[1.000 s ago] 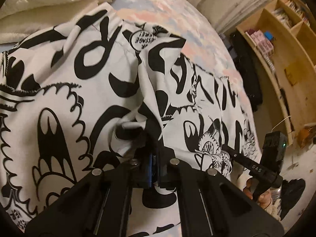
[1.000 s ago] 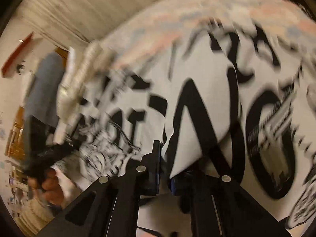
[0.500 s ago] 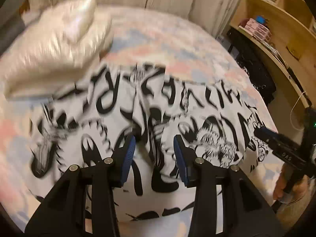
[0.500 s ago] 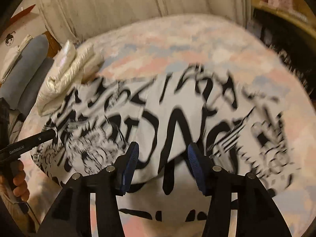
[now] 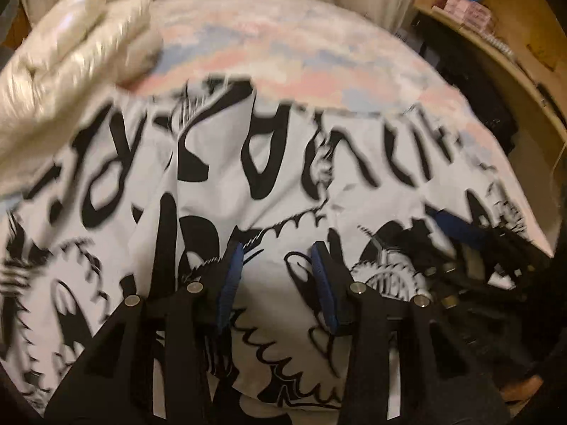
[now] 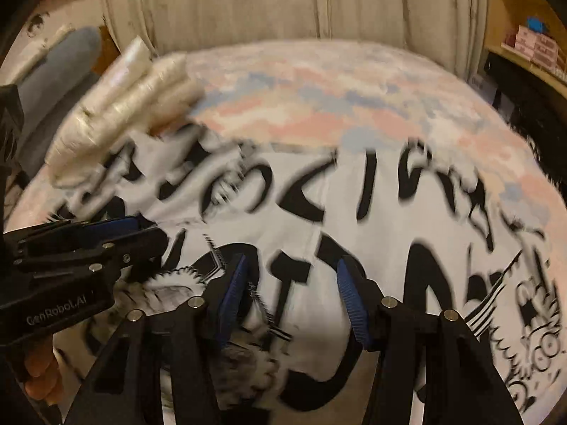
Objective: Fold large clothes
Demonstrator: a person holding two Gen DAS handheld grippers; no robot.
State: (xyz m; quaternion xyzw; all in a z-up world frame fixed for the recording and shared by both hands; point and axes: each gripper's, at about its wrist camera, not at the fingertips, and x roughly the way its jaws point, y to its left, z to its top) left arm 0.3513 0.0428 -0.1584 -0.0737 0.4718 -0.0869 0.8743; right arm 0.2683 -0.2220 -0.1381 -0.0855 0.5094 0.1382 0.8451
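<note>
A large white garment with bold black graffiti print lies spread across the bed; it also fills the lower half of the right wrist view. My left gripper is open and empty just above the cloth near its front edge. My right gripper is open and empty above the cloth too. The right gripper shows at the right of the left wrist view, and the left gripper at the left of the right wrist view. Both views are motion-blurred.
The bed has a pastel pink and blue cover. A folded cream quilt lies at its back left, touching the garment's far corner. Wooden shelves stand to the right, with dark items below. Curtains hang behind.
Both grippers let go of the garment, opened and pulled back. The garment now lies flat on the bed. The two grippers have come closer together over its front part.
</note>
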